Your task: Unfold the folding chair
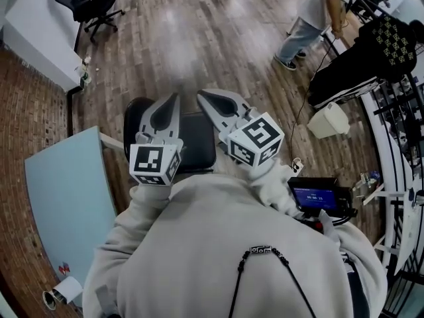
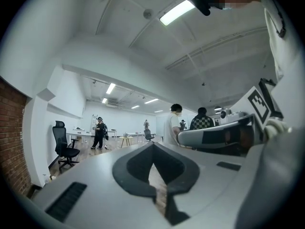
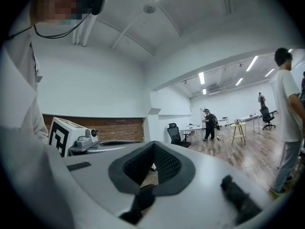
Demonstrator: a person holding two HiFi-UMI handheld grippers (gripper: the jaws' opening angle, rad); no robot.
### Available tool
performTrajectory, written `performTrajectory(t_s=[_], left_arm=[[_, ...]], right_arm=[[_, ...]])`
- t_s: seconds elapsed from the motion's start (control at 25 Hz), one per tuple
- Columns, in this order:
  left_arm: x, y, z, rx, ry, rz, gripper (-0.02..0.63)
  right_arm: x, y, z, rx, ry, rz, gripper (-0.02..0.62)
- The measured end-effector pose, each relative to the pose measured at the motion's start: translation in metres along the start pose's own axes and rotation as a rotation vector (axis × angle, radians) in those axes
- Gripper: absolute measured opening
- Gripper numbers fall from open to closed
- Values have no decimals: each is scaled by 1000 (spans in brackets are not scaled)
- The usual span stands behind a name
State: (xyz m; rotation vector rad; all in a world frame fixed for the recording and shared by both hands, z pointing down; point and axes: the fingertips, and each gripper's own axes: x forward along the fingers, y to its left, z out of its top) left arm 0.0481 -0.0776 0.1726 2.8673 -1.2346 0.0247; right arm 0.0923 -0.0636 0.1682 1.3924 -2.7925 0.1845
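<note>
A plank floor [image 1: 199, 38] runs through an open office, with a brick wall [image 1: 26, 111] on the left and a pale blue table [image 1: 66, 191] beside it. The black folding chair [image 1: 197, 148] sits right below both tools. They and the wearer's grey sleeves cover most of it, so I cannot tell whether it is folded or open. The left gripper [image 1: 173, 99] and right gripper [image 1: 204, 98] are side by side, jaws pressed together, nothing between them. A black office chair [image 1: 89, 2] stands well apart at top left. A bystander [image 1: 311, 18], cut off by the frame, stands near a white bin [image 1: 328, 120].
</note>
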Motion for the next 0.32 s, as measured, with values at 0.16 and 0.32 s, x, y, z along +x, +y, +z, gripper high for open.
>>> performTrajectory(t_s=[0.16,0.32], left_arm=[[-3,2,3,-6,-3,4,3],[-1,5,5,-11,-2,6,4]], right_arm=[[1,4,3,-11,-6,13,6],[3,2,6,-9,-7,16,6]])
